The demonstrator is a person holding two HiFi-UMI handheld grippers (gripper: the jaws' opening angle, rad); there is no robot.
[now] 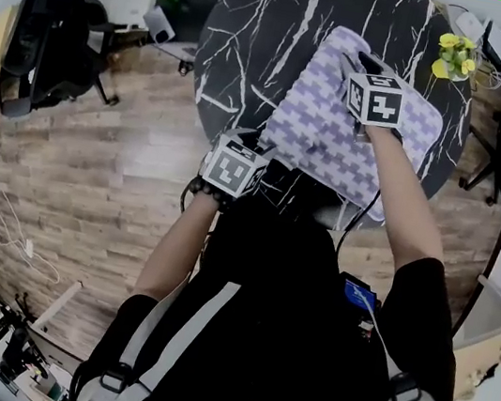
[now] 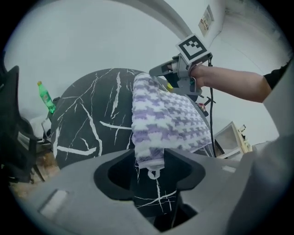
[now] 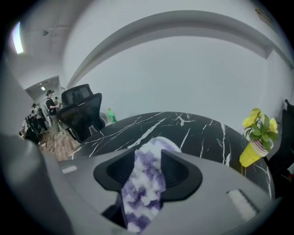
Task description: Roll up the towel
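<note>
My left gripper (image 2: 150, 158), jaws half closed, pinches the towel (image 1: 338, 133) by its near corner, at five o'clock on the table (image 1: 259, 34). My right gripper (image 3: 147, 170) likewise pinches its far end. Rolling seems unstarted: next, curl one end over.

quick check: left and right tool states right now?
Left tool: closed on an edge of the purple-and-white houndstooth towel.
Right tool: closed on the same towel, further along.
</note>
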